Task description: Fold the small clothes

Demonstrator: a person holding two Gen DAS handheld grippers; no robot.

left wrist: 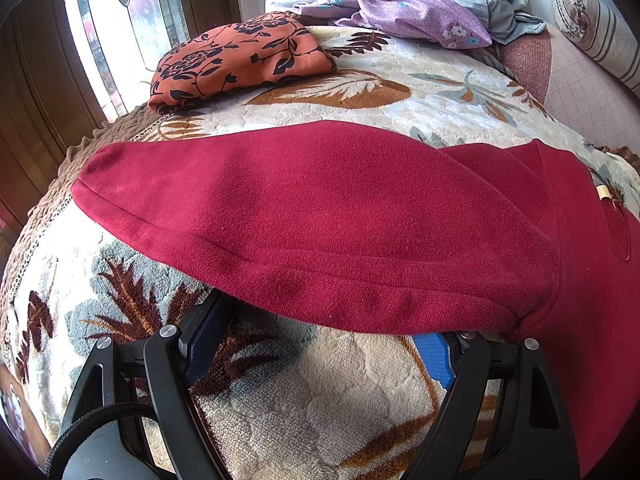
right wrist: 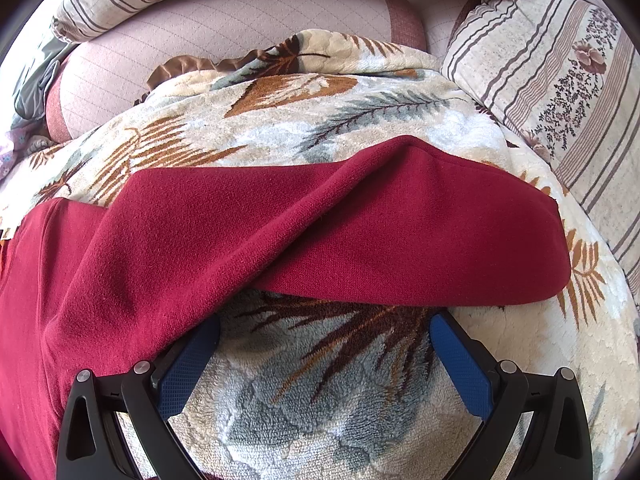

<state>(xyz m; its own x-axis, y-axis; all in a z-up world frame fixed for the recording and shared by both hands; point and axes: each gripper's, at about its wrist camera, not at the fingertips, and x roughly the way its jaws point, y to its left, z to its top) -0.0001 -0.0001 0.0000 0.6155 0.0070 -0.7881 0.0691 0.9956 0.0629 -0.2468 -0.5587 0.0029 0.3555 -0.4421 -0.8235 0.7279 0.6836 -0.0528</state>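
two tools face one dark red garment that lies spread on the leaf-patterned blanket of a bed, with a sleeve reaching out to either side.

the left tool stands wide, holding nothing, its blue pads at the near hem of the left sleeve, whose edge drapes over their tips. from here the risk is a closing bite that takes the plush blanket pile along with the knit, so the sleeve would drag the bedding when lifted. a shallow nip on the hem alone could also slip out mid-fold. up the bed sit an orange floral cloth and a purple floral cloth, well apart from the sleeve, so a snag there looks unlikely.

the right tool is also wide and empty, its pads under the near edge of the right sleeve, which is bunched with a raised ridge. folding it over as it lies would likely lock that crease in and leave a lumpy, uneven fold. a striped pillow is near on the right; a wide swing could brush it.
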